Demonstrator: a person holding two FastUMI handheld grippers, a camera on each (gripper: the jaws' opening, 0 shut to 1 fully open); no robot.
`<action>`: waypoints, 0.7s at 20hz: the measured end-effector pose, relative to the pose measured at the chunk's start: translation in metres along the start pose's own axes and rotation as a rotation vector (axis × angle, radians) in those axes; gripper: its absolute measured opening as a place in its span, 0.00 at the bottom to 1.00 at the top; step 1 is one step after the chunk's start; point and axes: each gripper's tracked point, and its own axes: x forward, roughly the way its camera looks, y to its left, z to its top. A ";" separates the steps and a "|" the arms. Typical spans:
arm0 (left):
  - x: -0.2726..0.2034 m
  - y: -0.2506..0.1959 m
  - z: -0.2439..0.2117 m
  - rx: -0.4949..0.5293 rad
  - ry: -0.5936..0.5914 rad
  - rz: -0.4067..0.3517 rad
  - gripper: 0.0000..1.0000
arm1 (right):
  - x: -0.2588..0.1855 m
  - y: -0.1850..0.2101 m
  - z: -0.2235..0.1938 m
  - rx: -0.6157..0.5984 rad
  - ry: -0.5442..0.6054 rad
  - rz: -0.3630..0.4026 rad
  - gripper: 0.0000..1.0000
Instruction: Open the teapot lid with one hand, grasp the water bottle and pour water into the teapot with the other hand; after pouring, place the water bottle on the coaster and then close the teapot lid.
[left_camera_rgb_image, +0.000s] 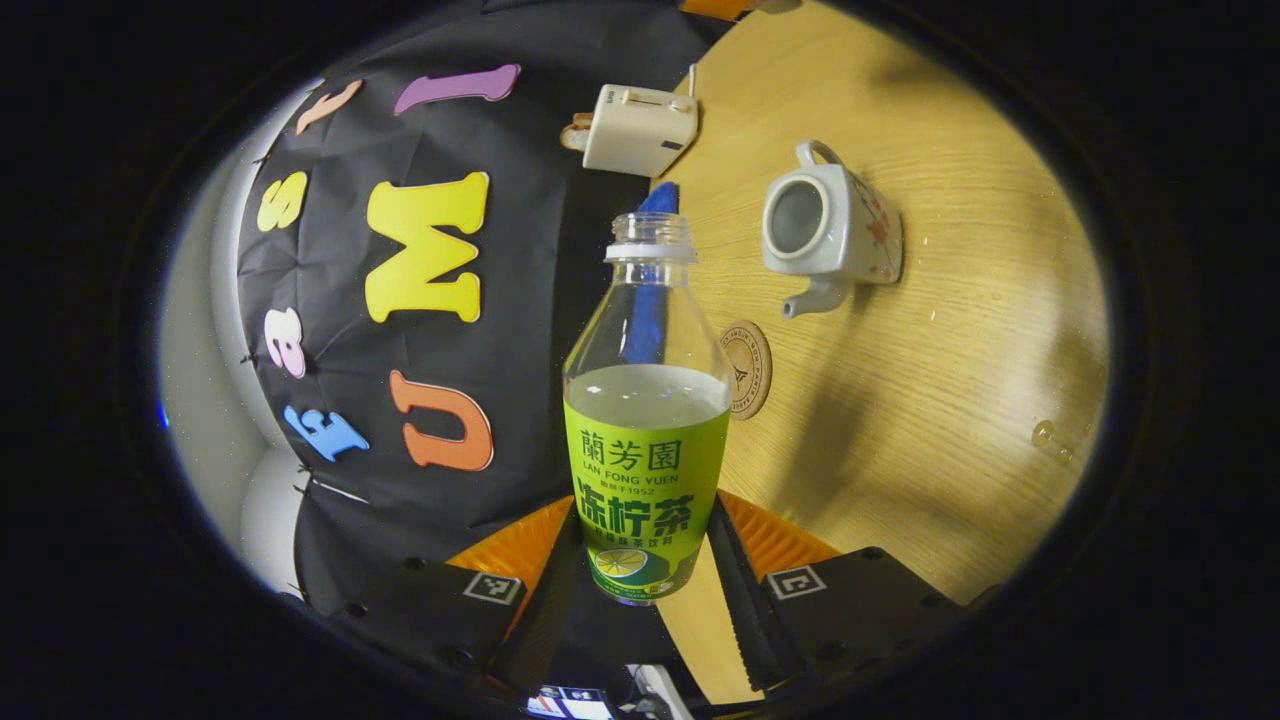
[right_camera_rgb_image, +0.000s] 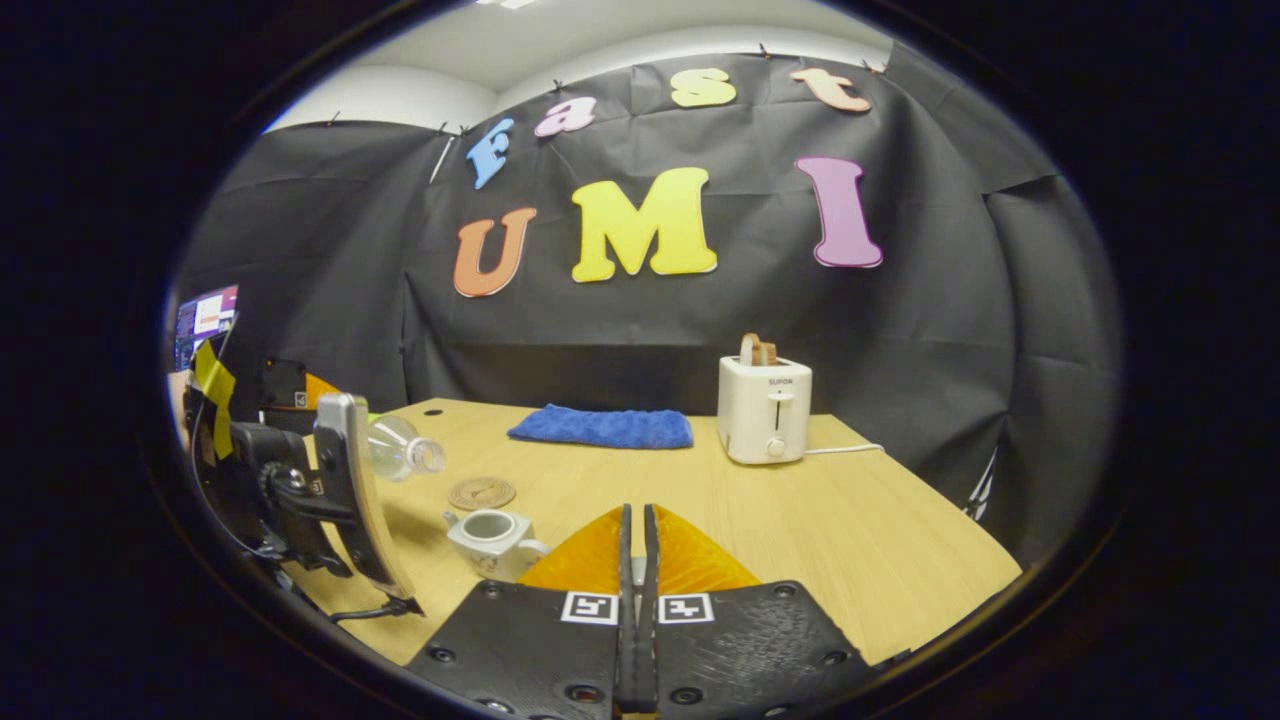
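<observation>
The water bottle (left_camera_rgb_image: 646, 400) is clear, glossy plastic wrapped in a smooth printed label; the teapot (left_camera_rgb_image: 828, 228) looks like glazed, shiny ceramic; the table (left_camera_rgb_image: 930, 420) shows pale wood grain with a soft sheen; the towel (right_camera_rgb_image: 602, 427) is nappy cloth; the toaster (right_camera_rgb_image: 765, 410) is smooth matt plastic.

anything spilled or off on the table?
Small water droplets lie on the table beyond the open teapot, likely spill. Water bottle is capless in the left gripper. Nothing looks damaged.
</observation>
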 end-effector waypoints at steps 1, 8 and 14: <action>0.001 -0.002 0.002 0.018 0.004 -0.009 0.74 | 0.000 -0.001 0.000 0.004 0.001 0.000 0.00; 0.006 -0.004 0.004 0.152 0.049 -0.034 0.74 | 0.002 -0.014 -0.010 0.022 0.012 -0.012 0.00; 0.009 0.006 0.009 0.259 0.061 -0.019 0.74 | 0.003 -0.020 -0.016 0.032 0.019 -0.016 0.00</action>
